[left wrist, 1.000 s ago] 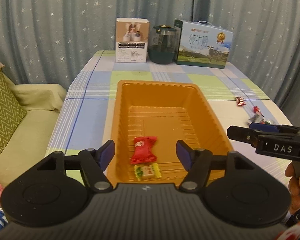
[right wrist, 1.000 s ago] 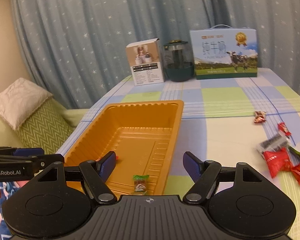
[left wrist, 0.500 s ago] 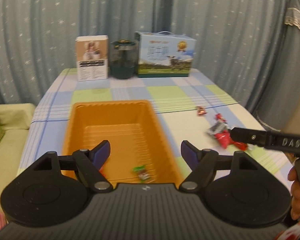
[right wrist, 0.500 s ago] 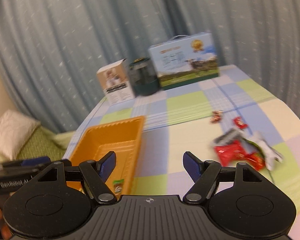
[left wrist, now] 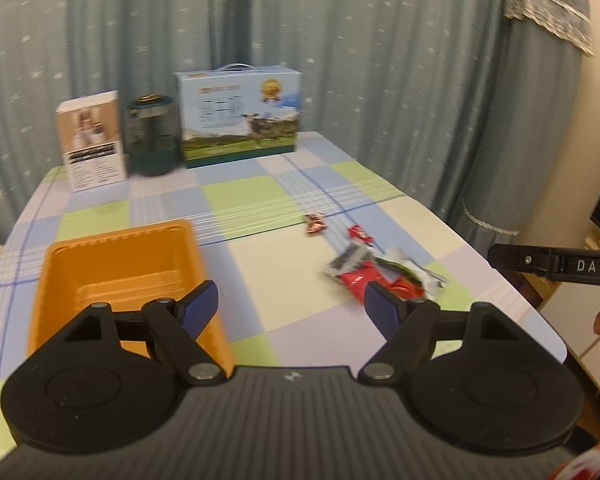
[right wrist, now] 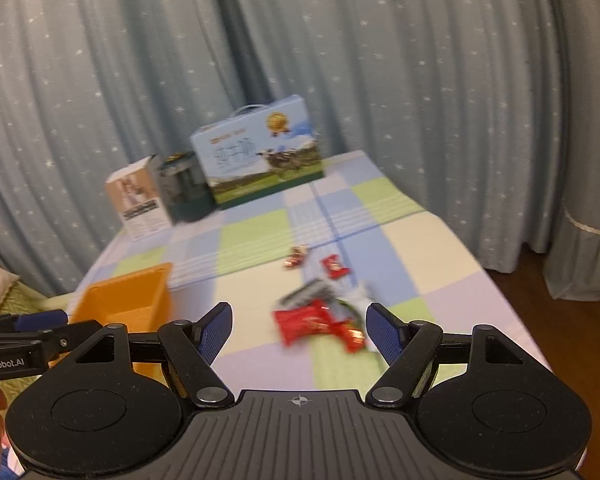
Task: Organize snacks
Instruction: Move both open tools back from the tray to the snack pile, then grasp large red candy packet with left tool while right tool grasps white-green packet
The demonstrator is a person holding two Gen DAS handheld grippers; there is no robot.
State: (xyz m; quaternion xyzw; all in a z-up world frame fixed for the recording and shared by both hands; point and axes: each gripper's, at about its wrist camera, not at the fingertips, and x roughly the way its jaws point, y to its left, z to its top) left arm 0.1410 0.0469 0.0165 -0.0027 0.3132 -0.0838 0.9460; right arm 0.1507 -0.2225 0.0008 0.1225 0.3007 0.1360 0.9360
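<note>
Right gripper point(right wrist: 299, 326), jaws apart and empty, points at a heap of wrapped snacks point(right wrist: 320, 320) on the checked tablecloth point(right wrist: 440, 248), likely to pick one. Left gripper point(left wrist: 290, 306), opening, empty, sits beside the orange tray point(left wrist: 116, 264).

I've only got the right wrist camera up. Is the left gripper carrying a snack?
Observer: No. The left gripper has nothing between its jaws, which are opening.
Operator: What is it aimed at?
Observer: The tablecloth between the orange tray and the snack pile.
Operator: Anything in the tray?
Observer: The far part of its floor shows bare; the near end is hidden behind the gripper.
</note>
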